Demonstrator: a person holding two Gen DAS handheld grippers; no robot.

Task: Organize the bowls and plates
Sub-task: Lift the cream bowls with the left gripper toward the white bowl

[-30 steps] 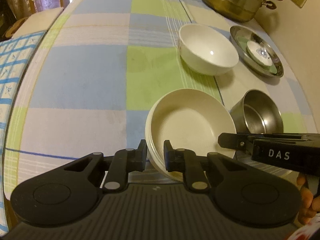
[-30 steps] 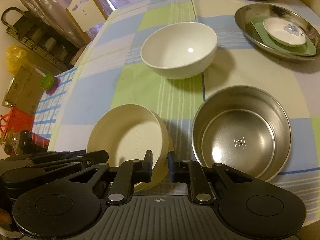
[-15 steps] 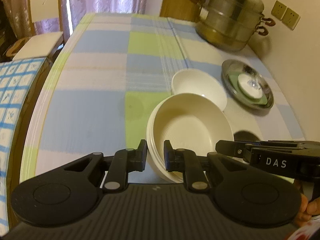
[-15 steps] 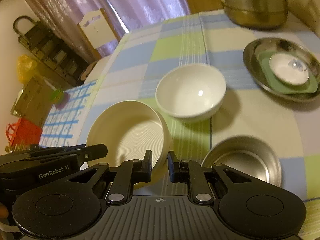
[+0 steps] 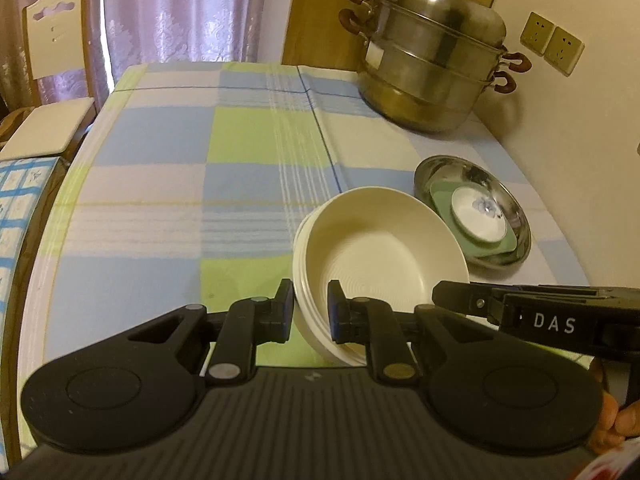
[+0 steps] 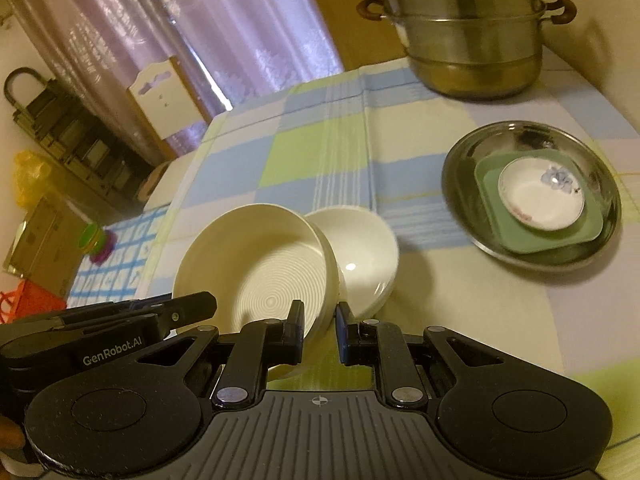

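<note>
A cream ribbed bowl (image 5: 372,256) is held in the air above the table. My left gripper (image 5: 311,312) is shut on its near left rim. My right gripper (image 6: 318,330) is shut on its right rim, and the cream bowl also shows in the right wrist view (image 6: 256,260). A white glossy bowl (image 6: 360,248) sits on the table just behind and below the cream bowl. A steel dish (image 6: 532,192) at the right holds a green square plate (image 6: 500,236) and a small white flowered saucer (image 6: 540,196). The steel dish also shows in the left wrist view (image 5: 472,208).
A large steel steamer pot (image 5: 432,60) stands at the far right corner by the wall. The checked tablecloth (image 5: 180,200) spreads to the left. A white chair (image 5: 48,80) stands beyond the table's left edge. Shelves and boxes (image 6: 60,140) are at the left.
Both grippers have lifted the cream bowl higher and carried it toward the white bowl. The steel bowl that was at the right has dropped out of view.
</note>
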